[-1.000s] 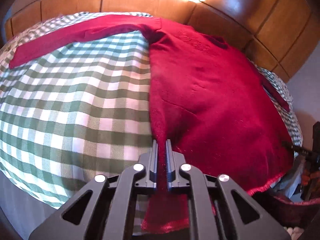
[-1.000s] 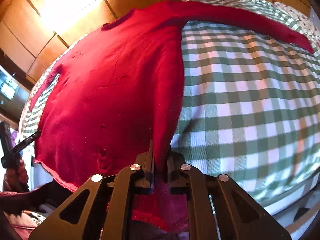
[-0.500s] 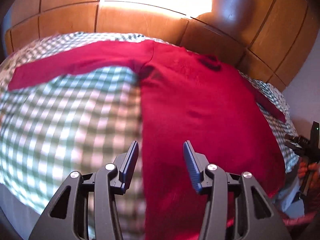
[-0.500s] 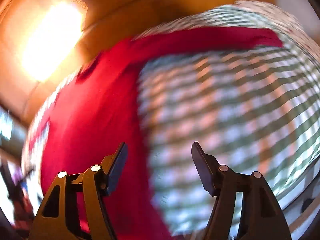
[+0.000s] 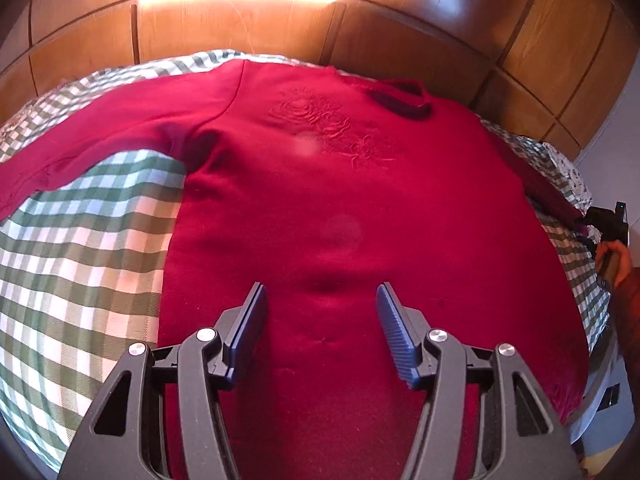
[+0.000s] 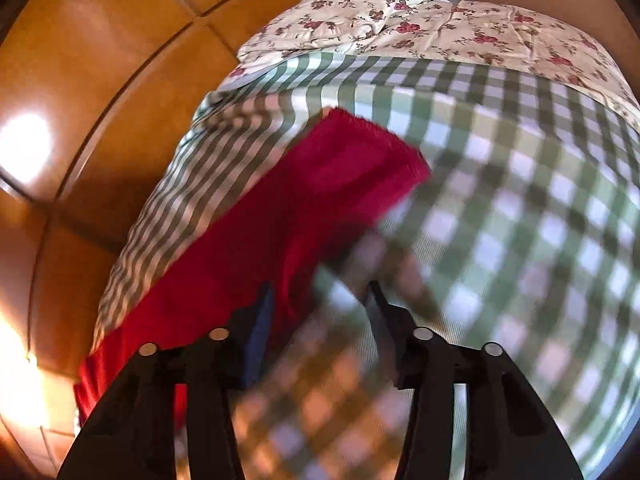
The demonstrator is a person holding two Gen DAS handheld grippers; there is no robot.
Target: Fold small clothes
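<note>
A red sweater (image 5: 360, 216) with an embossed rose on its chest lies flat, front up, on a green-and-white checked cloth (image 5: 80, 264). My left gripper (image 5: 320, 288) hovers over the sweater's lower middle. Its jaws are opening and grip nothing. In the blurred right wrist view, one red sleeve (image 6: 280, 232) runs from the lower left to its cuff (image 6: 380, 152). My right gripper (image 6: 320, 304) hangs over the sleeve's edge and the checked cloth (image 6: 520, 208). Its jaws are closing, with the pads pressing on nothing.
Wooden panelling (image 5: 240, 12) stands behind the bed. A floral fabric (image 6: 440, 24) lies past the checked cloth's far edge. A hand (image 5: 614, 258) holding the other gripper shows at the right edge of the left wrist view.
Both grippers let go of the sweater's bottom hem and opened. The left one moved right, over the sweater's middle. The right one swung away and rolled, now over the sleeve.
</note>
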